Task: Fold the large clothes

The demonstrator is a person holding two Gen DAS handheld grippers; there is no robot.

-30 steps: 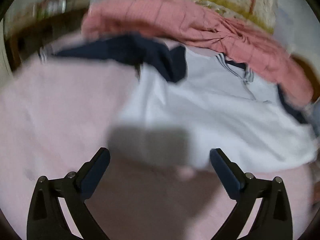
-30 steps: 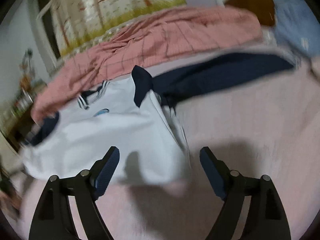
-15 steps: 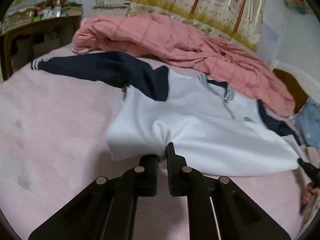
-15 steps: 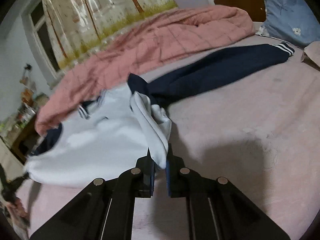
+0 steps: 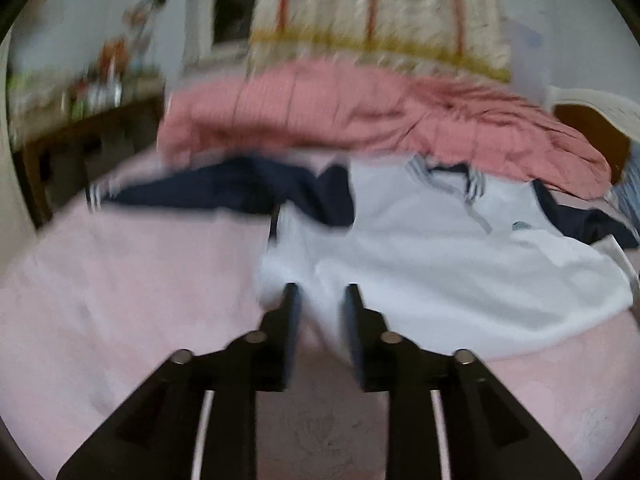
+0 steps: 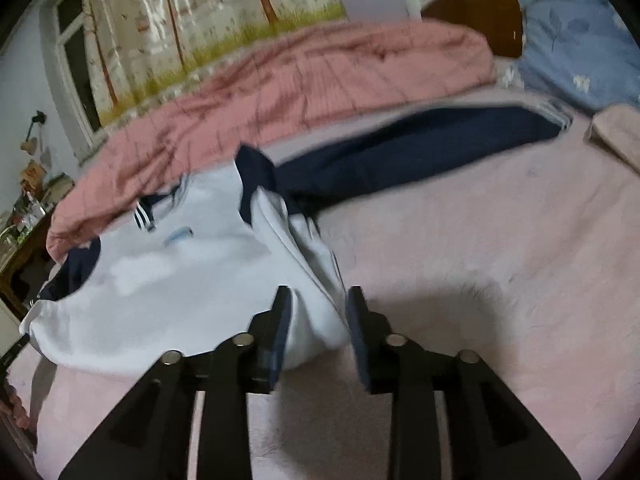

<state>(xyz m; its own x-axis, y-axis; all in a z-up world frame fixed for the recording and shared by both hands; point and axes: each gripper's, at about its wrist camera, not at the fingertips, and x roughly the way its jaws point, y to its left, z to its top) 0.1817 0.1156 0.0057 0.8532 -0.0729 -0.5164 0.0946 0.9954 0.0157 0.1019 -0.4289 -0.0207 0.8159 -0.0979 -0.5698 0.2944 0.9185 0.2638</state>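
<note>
One white jacket (image 5: 460, 264) with two navy sleeves lies spread on the pink bed sheet (image 5: 120, 300), near one salmon quilt (image 5: 360, 116). Left gripper (image 5: 320, 300) and right gripper (image 6: 316, 304): jaws opening, hem bunched between each pair, pads apparently not pressing. One blue pillow (image 6: 580, 48) far right.

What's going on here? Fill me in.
A person with a gripper in each hand is folding a white jacket with navy sleeves, spread on a pink bed. The left gripper and right gripper sit at opposite bottom corners of the hem. Both sets of jaws are opening, with white fabric bunched between them. One navy sleeve is stretched out sideways, not yet folded in. A rumpled pink quilt lies behind the jacket.
</note>
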